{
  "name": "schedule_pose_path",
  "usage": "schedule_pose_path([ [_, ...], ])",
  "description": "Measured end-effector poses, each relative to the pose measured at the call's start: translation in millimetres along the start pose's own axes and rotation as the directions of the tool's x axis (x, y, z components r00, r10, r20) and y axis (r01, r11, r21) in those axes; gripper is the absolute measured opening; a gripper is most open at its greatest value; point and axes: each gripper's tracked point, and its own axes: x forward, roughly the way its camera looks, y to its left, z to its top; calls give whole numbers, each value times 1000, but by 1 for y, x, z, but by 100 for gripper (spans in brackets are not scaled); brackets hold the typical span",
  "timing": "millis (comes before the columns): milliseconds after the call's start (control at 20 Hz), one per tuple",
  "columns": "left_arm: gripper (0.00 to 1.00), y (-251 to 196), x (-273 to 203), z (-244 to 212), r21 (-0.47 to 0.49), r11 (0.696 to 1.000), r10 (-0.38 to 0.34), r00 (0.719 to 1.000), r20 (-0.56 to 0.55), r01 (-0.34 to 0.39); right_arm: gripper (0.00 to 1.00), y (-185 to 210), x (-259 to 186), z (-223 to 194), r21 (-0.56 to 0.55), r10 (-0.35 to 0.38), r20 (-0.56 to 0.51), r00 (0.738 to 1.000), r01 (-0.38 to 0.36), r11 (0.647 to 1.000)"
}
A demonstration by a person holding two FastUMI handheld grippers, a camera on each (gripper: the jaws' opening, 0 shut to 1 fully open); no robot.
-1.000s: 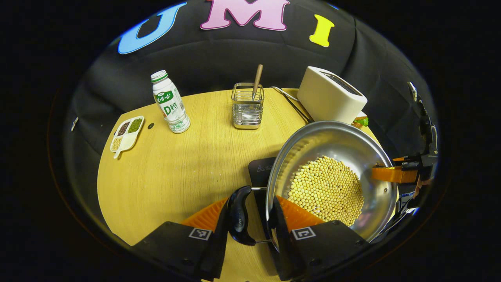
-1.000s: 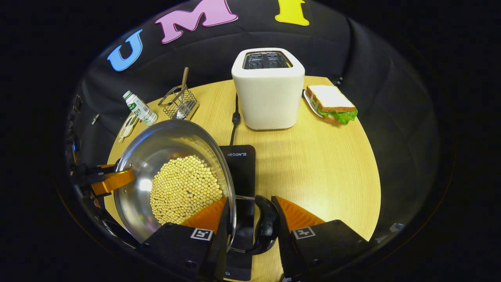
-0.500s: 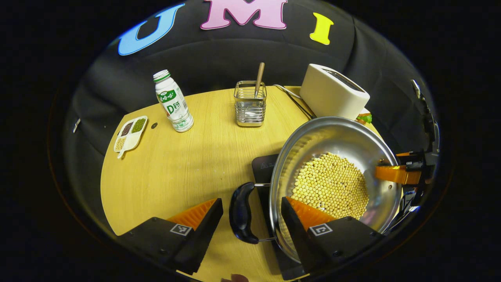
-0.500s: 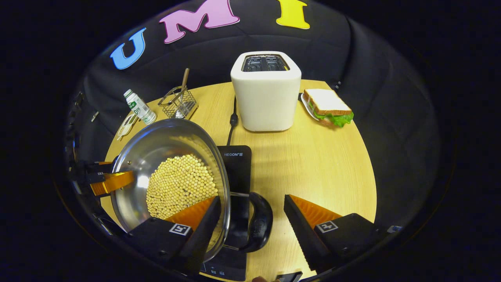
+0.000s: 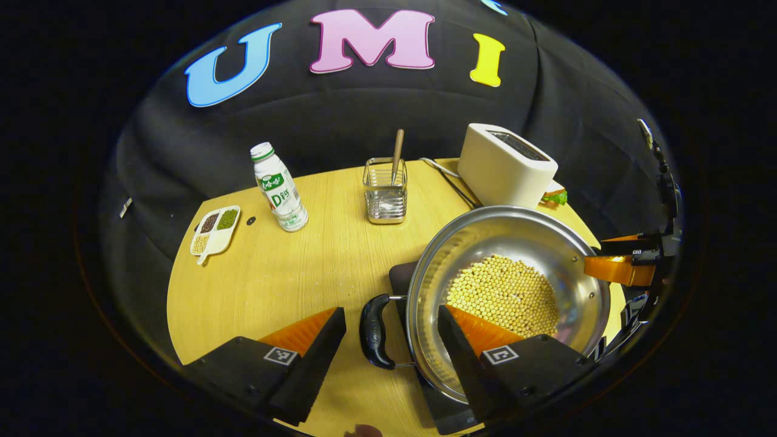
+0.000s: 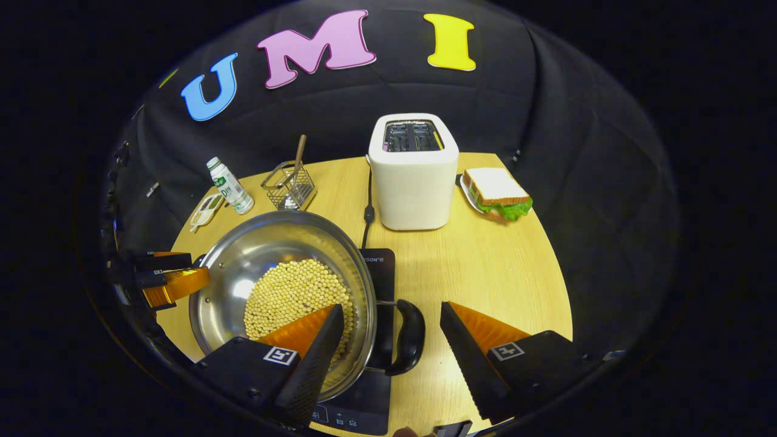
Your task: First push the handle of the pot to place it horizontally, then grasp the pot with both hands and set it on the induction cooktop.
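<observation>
The pot (image 5: pixel 510 297) sat on the cooktop (image 6: pixel 370 388), lower centre. Each hand-held gripper, left (image 5: pixel 391 331) and right (image 6: pixel 391 328), was spread around a side handle (image 5: pixel 375 331). Bare tabletop (image 5: pixel 273 285) lay left.

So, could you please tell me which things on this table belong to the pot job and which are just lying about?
Part of the job:
pot of beans
pot handles
cooktop
left claw, open
right claw, open

Just lying about:
toaster
sandwich
bottle
wire basket with a wooden stick
small tray
</observation>
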Motion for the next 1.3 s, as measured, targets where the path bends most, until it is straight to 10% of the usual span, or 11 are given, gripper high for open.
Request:
schedule_pose_path([
  [650,95,-4,-127,60,-78,997,23,945,327,3,99,30,-117,67,-90,34,349,936,-3,996],
  [1300,95,25,-274,92,-123,991,114,786,608,-49,99,78,-256,123,-70,45,661,749,1,998],
])
